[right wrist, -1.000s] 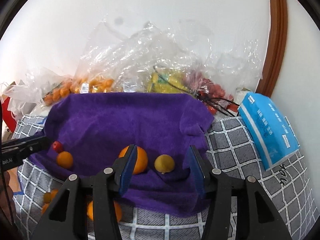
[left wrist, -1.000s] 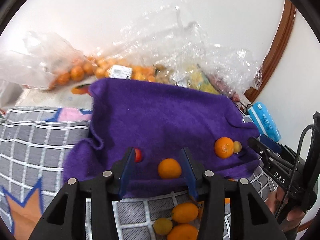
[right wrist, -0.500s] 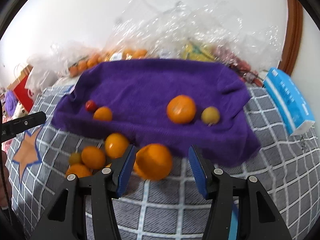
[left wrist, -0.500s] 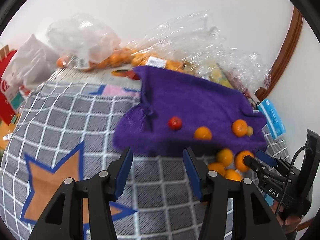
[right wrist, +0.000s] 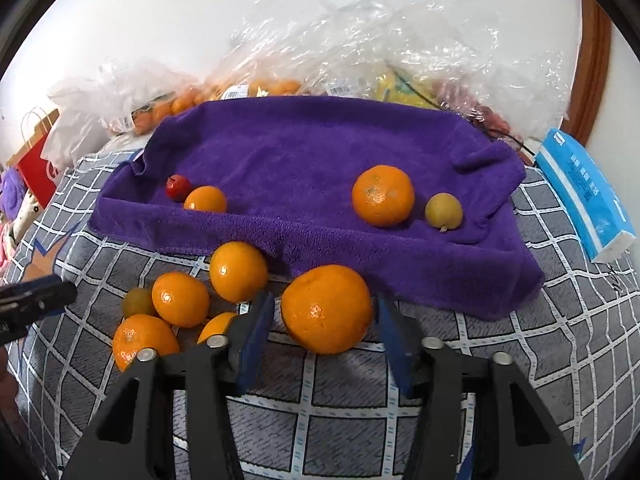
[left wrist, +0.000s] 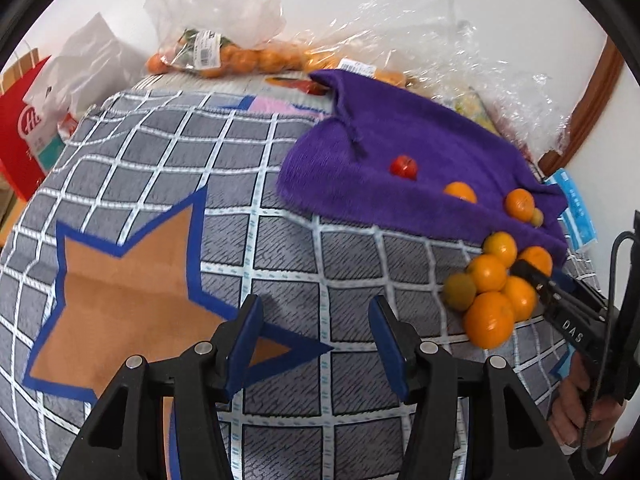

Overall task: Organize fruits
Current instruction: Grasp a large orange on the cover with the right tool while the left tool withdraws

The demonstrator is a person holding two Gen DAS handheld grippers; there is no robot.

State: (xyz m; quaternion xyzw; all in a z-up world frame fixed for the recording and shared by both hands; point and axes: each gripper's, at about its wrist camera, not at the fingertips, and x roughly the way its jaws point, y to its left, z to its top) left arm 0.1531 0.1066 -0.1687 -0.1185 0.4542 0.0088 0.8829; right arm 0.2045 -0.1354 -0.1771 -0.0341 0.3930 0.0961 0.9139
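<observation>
We're closing in on the big orange (right wrist: 326, 309) sitting on the checked blanket (right wrist: 520, 360), right at the near edge of the purple towel (right wrist: 320, 152). The right gripper (right wrist: 324, 332) is straddling it, and its jaws have just been closing with the fruit between them, though we're still seeing slivers of gap on both sides, so we're not calling it pinched yet. It looks like we're picking loose fruit off the blanket to line it up on the towel, where another orange (right wrist: 383, 195), a yellowish fruit (right wrist: 443, 211), a smaller orange (right wrist: 205, 199) and a little red one (right wrist: 178, 186) are already lying. A loose pile of oranges (right wrist: 182, 300) is waiting just left of ours. The left gripper (left wrist: 314, 344) is hanging over bare blanket, fingers spread, nothing between them, probably just keeping clear. The crinkly plastic bags (right wrist: 360, 40) along the far edge are hiding most of their contents, and part of one orange is tucked behind the right gripper's finger.
</observation>
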